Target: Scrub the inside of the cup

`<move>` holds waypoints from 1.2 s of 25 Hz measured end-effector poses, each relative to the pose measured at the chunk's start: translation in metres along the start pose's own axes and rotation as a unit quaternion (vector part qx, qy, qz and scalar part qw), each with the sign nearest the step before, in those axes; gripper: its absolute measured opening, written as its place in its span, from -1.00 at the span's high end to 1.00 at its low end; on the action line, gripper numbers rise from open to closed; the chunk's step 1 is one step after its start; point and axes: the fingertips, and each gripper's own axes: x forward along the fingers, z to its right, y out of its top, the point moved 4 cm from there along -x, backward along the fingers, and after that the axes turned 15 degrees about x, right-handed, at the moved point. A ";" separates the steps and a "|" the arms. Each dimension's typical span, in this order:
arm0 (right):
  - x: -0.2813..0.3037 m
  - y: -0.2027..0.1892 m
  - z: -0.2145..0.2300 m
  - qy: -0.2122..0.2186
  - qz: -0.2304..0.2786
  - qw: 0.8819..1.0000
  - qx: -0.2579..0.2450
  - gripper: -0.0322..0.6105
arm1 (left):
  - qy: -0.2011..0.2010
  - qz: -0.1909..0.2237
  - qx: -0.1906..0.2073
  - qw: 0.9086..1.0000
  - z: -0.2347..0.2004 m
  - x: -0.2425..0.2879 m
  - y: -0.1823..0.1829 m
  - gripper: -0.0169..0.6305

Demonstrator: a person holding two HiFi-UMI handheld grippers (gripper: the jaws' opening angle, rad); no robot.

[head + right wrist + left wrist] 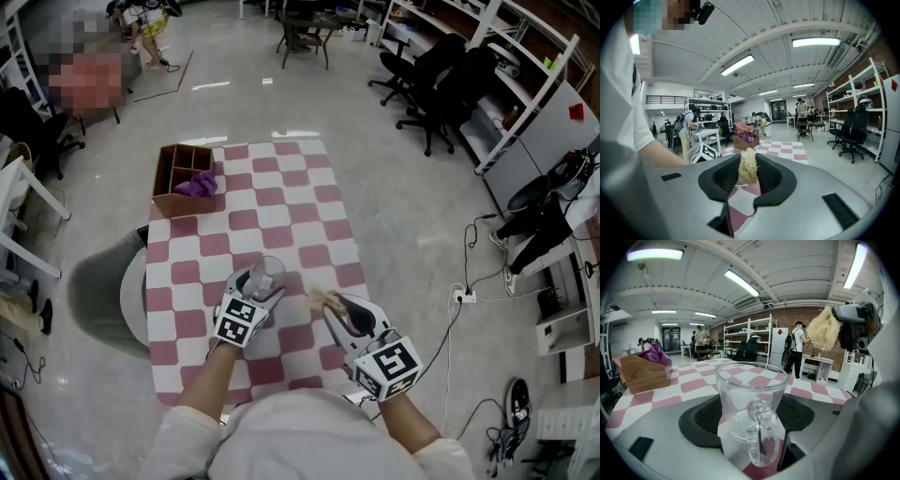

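The left gripper (pixel 255 292) has its jaws clamped on the glass cup (pixel 751 399), which stands upright and mouth up at the near part of the checkered table (pixel 309 202); held so, the opening stays steady and free. The right gripper (pixel 336 309) is pinched shut on a pale fibrous scrubber (pixel 748 168), its tuft poking past the tips, just right of the cup and not yet inside (likely poised to dip in). A wooden box (pixel 173 178) sits far left, well apart
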 end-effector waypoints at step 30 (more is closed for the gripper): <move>-0.001 0.004 -0.005 0.041 0.010 0.999 -0.015 0.57 | 0.073 0.020 -0.008 0.997 0.009 -0.074 0.017 -0.13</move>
